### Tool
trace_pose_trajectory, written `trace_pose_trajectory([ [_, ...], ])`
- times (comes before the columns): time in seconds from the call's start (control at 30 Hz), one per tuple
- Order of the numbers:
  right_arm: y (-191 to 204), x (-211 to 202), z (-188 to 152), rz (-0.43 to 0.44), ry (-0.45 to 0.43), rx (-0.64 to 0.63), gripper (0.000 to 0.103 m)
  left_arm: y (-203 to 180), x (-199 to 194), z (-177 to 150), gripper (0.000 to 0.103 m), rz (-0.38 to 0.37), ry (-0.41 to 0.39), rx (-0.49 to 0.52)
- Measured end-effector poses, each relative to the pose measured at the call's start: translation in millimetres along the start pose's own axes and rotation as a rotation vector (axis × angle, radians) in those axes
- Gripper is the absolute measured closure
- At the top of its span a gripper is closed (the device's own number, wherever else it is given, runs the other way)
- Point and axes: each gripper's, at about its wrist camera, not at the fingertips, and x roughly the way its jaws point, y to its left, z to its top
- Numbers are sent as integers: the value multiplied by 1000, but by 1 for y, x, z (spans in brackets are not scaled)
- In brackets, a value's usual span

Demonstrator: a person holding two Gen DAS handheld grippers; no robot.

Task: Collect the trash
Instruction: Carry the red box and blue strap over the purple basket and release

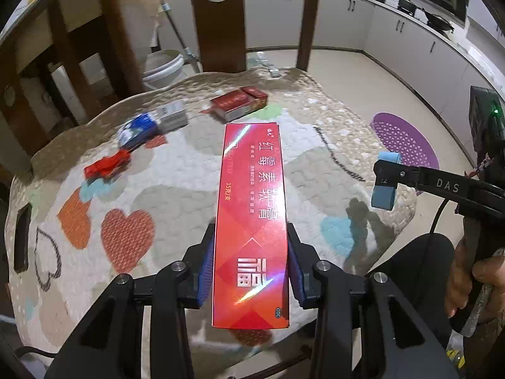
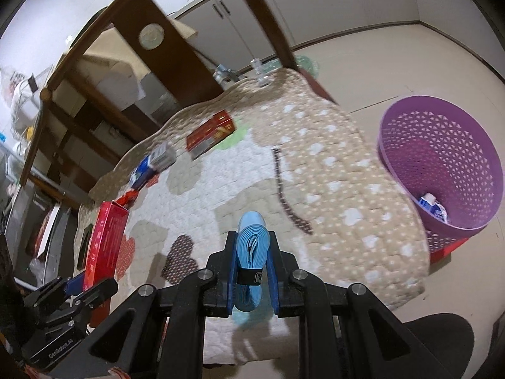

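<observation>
My left gripper [image 1: 251, 265] is shut on a long red ointment box [image 1: 252, 221] and holds it above the quilted table cover [image 1: 176, 195]. My right gripper [image 2: 252, 268] is shut on a light blue tape roll [image 2: 252, 252], also above the cover; it shows at the right of the left wrist view [image 1: 385, 183]. A purple mesh trash basket [image 2: 448, 158] stands on the floor to the right of the table, with a blue-and-white piece of trash [image 2: 432, 208] inside. On the cover lie a red carton [image 1: 240, 102], a blue and grey box [image 1: 151, 124] and a red wrapper [image 1: 107, 165].
A brown wooden chair [image 1: 217, 15] stands behind the table. Kitchen cabinets [image 1: 410, 31] line the far wall. A dark phone-like object [image 1: 22, 237] lies at the left edge of the cover. A clear bottle [image 2: 257, 69] sits at the far table edge.
</observation>
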Motion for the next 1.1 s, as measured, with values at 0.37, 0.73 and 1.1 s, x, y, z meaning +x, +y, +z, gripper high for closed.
trace_pose_trajectory([
  [0.37,-53,-21,16,-38,-65,81,85,-46,27,49,64,-87,17,64],
  [0.73,-129,-42,42,-104,-128,182,85,-127,68,109,64,-186,39,155],
  [1.1,-195,-36,56,-142,-131,273,86,-222,122,143,64,-272,96,253],
])
